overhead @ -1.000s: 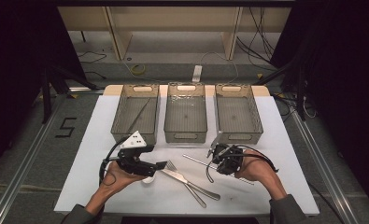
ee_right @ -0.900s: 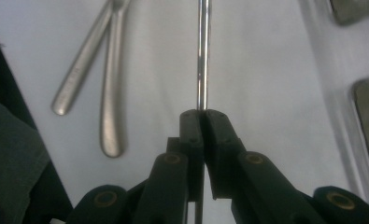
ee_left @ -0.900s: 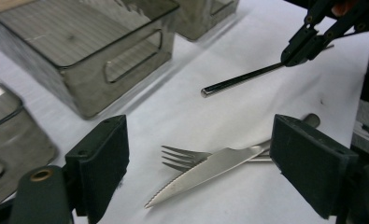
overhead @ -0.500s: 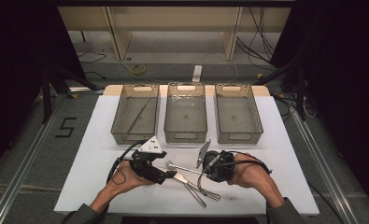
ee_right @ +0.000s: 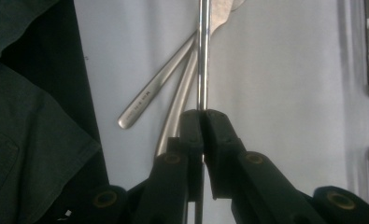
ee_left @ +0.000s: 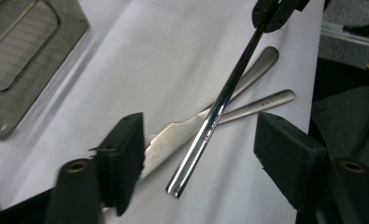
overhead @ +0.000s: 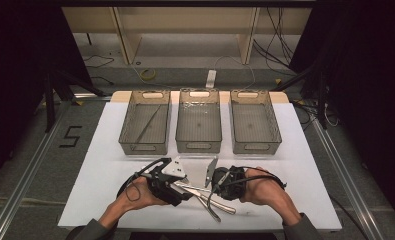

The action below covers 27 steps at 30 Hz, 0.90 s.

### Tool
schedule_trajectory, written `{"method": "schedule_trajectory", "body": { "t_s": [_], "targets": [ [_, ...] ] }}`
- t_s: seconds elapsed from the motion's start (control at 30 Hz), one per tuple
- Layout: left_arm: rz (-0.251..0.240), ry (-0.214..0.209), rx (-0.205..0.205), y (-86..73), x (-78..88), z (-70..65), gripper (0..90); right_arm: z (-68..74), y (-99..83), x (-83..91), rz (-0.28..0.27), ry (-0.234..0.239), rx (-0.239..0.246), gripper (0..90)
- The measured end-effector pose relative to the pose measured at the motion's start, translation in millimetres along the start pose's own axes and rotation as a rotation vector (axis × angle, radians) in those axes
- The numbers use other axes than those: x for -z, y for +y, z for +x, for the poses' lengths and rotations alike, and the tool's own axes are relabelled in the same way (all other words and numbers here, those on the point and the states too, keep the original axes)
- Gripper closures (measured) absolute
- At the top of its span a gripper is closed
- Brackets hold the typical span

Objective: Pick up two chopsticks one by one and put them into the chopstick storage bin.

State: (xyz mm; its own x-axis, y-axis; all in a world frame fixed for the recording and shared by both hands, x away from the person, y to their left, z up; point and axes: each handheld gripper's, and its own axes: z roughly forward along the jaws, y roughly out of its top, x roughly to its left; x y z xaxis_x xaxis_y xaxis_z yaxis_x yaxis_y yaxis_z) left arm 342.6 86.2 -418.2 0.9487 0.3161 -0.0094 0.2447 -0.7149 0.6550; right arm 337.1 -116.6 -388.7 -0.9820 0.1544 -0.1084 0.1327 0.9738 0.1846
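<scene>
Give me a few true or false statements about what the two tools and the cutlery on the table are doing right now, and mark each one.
1. The right tool is shut on a thin metal rod. True.
2. The left tool clamps the rod firmly. False: its jaws stand apart on either side of the rod's free end, not pressing on it, though they have just been closing.
3. Two pieces of cutlery lie crossed on the white table under the rod. True.
4. All three bins are empty. False: the left bin holds a long thin utensil.
5. The rod lies flat on the table. False: the right tool holds it raised over the cutlery.
</scene>
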Motion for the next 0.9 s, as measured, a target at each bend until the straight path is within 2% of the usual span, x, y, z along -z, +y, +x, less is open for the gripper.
{"method": "schedule_trajectory", "body": {
  "t_s": [0.1,0.17,0.33,0.43,0.6,0.8,0.9],
  "targets": [
    [0.009,-0.006,-0.035,1.0,-2.4,-3.5,42.7,2.6,2.1,-0.7,0.002,0.004,0.008,86.6],
    [0.008,-0.012,-0.044,1.5,-3.0,-4.1,47.8,3.7,2.8,-1.3,-0.011,-0.002,0.015,86.6],
    [-0.002,-0.032,-0.075,3.1,-1.0,-5.7,59.5,4.1,3.8,-0.8,0.003,0.003,0.031,86.6],
    [-0.005,-0.040,-0.087,3.1,-0.9,-6.0,65.7,5.4,3.6,-0.6,0.005,0.007,0.022,86.6],
    [0.014,-0.048,-0.102,3.3,-2.2,-7.5,71.6,7.3,4.2,0.3,-0.006,0.009,0.045,86.5],
    [0.040,-0.066,-0.127,2.9,-4.9,-8.8,74.4,8.2,4.3,-1.6,-0.018,0.007,0.066,86.5],
    [0.050,-0.083,-0.144,3.1,-4.6,-10.4,76.9,9.4,4.3,-1.2,-0.004,0.015,0.074,86.5]
  ]
}}
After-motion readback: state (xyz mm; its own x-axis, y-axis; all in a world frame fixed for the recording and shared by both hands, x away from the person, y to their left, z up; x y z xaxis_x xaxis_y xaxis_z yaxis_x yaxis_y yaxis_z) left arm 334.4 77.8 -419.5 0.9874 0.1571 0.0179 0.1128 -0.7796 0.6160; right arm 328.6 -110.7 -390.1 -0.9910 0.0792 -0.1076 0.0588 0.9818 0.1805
